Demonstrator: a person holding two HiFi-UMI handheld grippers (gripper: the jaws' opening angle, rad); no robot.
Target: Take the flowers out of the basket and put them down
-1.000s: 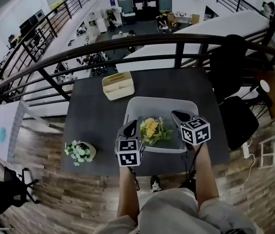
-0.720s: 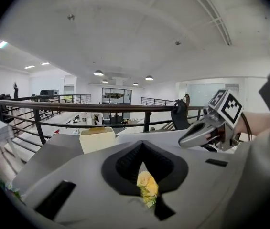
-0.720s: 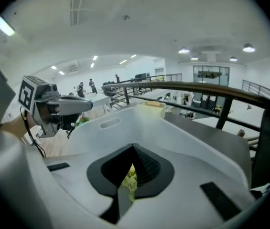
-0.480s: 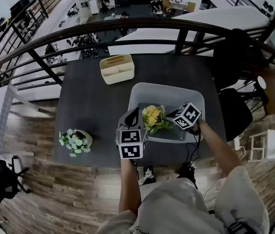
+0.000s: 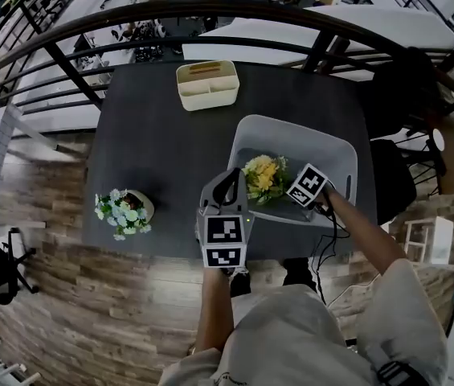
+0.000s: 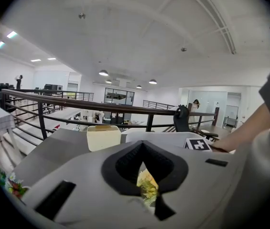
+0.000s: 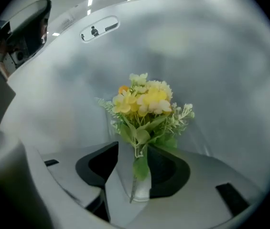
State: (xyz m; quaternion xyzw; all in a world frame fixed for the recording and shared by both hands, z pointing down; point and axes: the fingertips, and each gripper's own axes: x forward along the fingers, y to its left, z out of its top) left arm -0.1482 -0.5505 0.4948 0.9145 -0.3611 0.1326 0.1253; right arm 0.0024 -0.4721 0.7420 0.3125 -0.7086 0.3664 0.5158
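Yellow flowers (image 5: pixel 264 175) in a small clear vase (image 7: pixel 139 185) stand inside the grey basket (image 5: pixel 335 147). My right gripper (image 5: pixel 300 191) points steeply down into the basket, just right of them. In the right gripper view its jaws (image 7: pixel 135 148) have just been opening and stand wide, with the vase and stem between them, not pinched. My left gripper (image 5: pixel 227 182) hovers at the basket's near left corner. Its jaws (image 6: pixel 142 147) meet at the tips and hold nothing; the yellow flowers show through the slit behind the tips.
White flowers in a small pot (image 5: pixel 122 212) sit on the dark table (image 5: pixel 154 143) at its left front. A cream caddy (image 5: pixel 206 84) stands at the back. A black railing (image 5: pixel 210 10) runs behind the table. A black chair (image 5: pixel 407 95) stands at the right.
My right gripper has dropped into the basket and tipped from nearly level to pointing down at the yellow flowers. The left gripper has drifted a little along the basket's near edge.
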